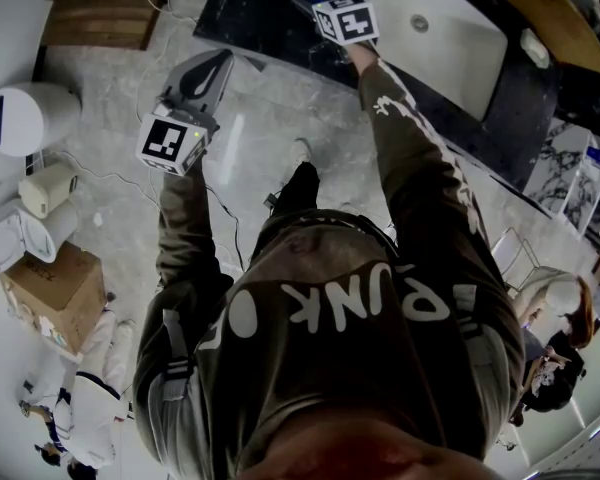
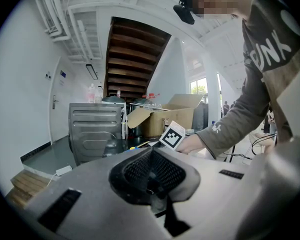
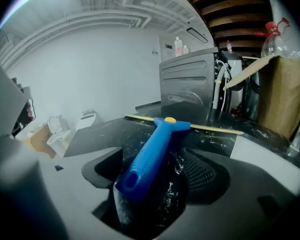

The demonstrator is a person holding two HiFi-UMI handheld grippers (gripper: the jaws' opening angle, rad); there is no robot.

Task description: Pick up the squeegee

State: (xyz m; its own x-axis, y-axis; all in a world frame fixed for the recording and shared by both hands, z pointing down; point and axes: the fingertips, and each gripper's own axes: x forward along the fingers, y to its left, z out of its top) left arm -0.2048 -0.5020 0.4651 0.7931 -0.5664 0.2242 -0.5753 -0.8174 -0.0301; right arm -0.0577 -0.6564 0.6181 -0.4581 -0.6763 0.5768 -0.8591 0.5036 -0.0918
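Squeegee [image 3: 156, 143] handle between right gripper [image 3: 157, 174] jaws, spread, not pinching; left gripper [image 2: 150, 173] jaws together.

The squeegee [image 3: 152, 154] lay flat on the black, white-veined counter [image 3: 105, 134], not yet lifted. It had a bright blue plastic handle, ribbed along its grip, with a hole through the butt end. The handle widened into a blue head with a round yellow button at its middle. A long, thin yellow blade ran crosswise toward the counter's far edge, and the handle pointed back toward the near edge. The butt end sat between the right gripper's [image 3: 157, 171] parted jaws, with a gap on one side.
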